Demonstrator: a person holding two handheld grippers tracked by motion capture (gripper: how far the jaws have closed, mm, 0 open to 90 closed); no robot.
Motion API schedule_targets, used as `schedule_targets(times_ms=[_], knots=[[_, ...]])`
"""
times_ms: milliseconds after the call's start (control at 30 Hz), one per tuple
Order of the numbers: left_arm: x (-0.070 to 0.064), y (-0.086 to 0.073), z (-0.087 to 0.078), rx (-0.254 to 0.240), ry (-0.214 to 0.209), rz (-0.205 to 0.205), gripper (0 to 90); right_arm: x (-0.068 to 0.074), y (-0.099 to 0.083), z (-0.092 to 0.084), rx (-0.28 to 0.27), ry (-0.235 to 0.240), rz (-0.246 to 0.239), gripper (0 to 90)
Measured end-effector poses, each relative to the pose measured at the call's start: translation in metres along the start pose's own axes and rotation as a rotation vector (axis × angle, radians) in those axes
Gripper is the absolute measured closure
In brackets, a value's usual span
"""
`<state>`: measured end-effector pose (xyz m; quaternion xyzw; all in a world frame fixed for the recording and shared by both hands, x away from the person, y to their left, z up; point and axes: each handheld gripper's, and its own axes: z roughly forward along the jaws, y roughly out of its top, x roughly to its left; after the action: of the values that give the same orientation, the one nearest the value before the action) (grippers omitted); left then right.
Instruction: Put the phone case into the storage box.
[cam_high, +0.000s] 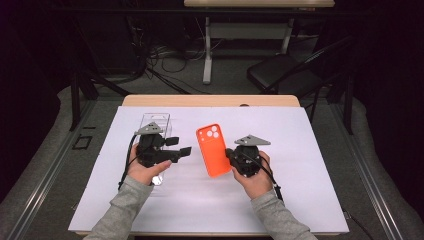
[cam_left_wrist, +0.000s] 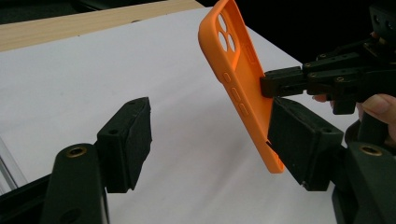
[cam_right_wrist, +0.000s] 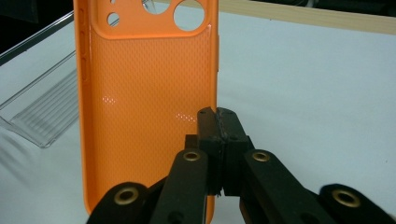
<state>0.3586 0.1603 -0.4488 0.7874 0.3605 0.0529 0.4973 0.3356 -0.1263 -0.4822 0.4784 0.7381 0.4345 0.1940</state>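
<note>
Standing clamped by its long edge, the orange phone case (cam_right_wrist: 140, 93) is held between the clenched fingers (cam_right_wrist: 208, 135) of the right gripper (cam_high: 234, 156), above the white table (cam_high: 300, 165). The case's opposite edge lies just inside the released fingers (cam_left_wrist: 126, 140) of the left gripper (cam_high: 186, 150), close to the right-hand finger as the left gripper view shows it; whether that finger touches the case cannot be told. A clear plastic tray (cam_high: 155, 122) lies on the table behind the left gripper.
</note>
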Motion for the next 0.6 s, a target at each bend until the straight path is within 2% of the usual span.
schedule_targets(times_ms=[100,233,300,367,600], knots=[[-0.001,0.0,0.002,0.003,-0.008,-0.009,32.7,0.001,-0.001,-0.001,-0.007,0.0,-0.007,89.8],[-0.003,-0.002,0.005,0.012,-0.026,-0.041,33.7,0.004,-0.001,-0.002,-0.013,0.004,-0.013,89.8],[-0.004,-0.002,0.006,0.024,-0.032,-0.037,37.8,0.005,-0.001,-0.003,-0.014,0.006,-0.015,89.8],[-0.005,-0.003,0.008,0.025,-0.04,-0.031,38.0,0.005,-0.001,-0.003,-0.015,0.008,-0.019,89.8],[-0.008,-0.004,0.011,0.033,-0.02,-0.023,38.0,0.008,-0.002,-0.005,-0.024,0.013,-0.018,89.7]])
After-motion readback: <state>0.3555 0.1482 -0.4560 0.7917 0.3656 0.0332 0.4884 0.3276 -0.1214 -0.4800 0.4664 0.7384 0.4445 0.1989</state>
